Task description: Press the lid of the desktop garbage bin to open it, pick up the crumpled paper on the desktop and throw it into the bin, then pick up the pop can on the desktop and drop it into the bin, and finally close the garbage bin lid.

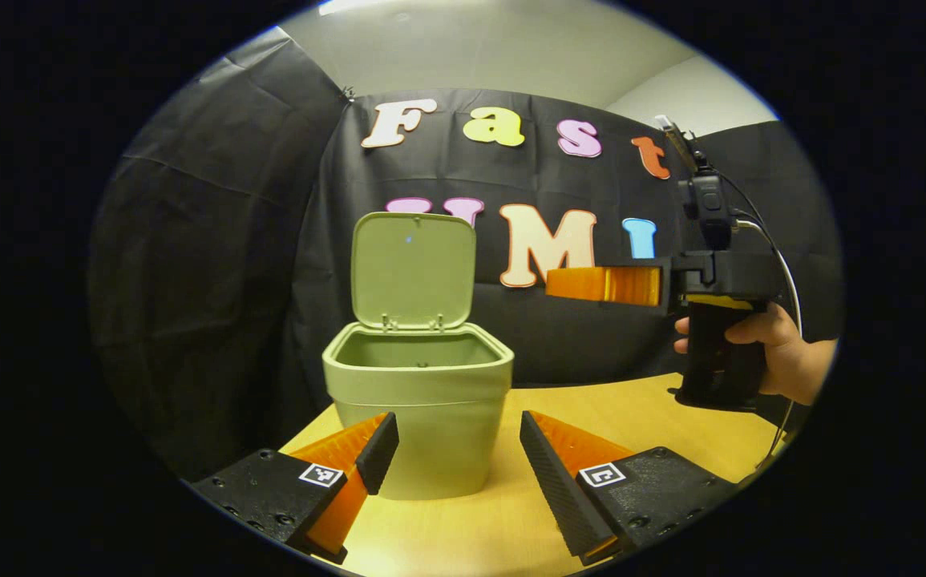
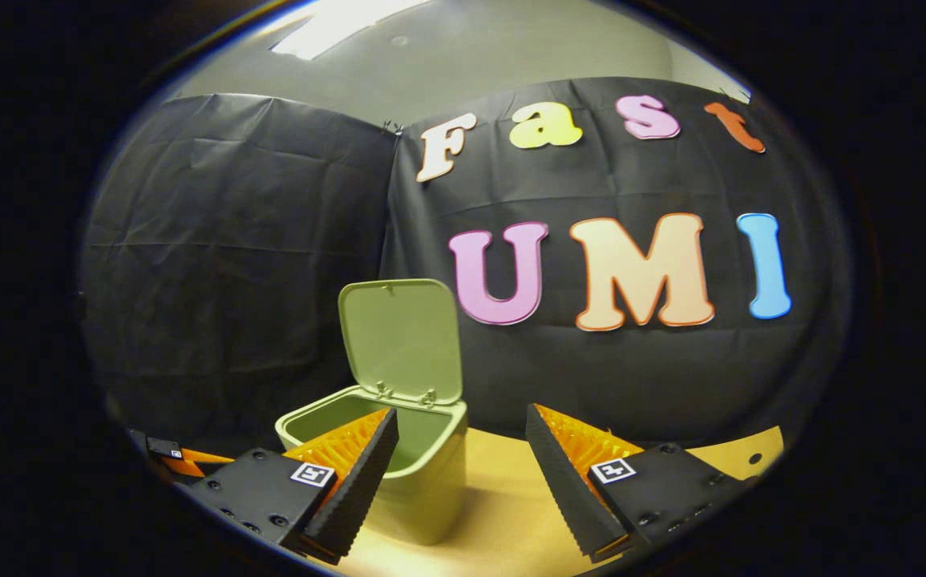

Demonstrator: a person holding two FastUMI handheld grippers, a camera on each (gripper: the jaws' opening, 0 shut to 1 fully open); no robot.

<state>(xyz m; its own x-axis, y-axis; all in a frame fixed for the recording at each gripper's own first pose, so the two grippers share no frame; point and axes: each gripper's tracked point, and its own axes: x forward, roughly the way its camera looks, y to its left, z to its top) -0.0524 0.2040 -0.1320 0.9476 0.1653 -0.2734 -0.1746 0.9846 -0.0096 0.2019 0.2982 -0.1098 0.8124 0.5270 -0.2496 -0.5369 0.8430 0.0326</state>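
Since lid [image 1: 412, 270] stood upright on its rear hinge, bin [image 1: 418, 405] was open, sitting just ahead of my left gripper [image 1: 458, 449], between its wide, empty jaws. Right gripper [image 2: 460, 457] hung raised beside bin, jaws also wide, empty; bin ahead-left of them. I judged closing lid was next. Hand [image 1: 783, 353] gripped right handle.

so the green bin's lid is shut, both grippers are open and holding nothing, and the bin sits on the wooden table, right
Not quite: the lid stands up, swung back on its hinges, so the green bin is open; the left gripper view shows its bare inside. The rest holds: the left gripper and right gripper are open and hold nothing, and the bin sits on the wooden table.
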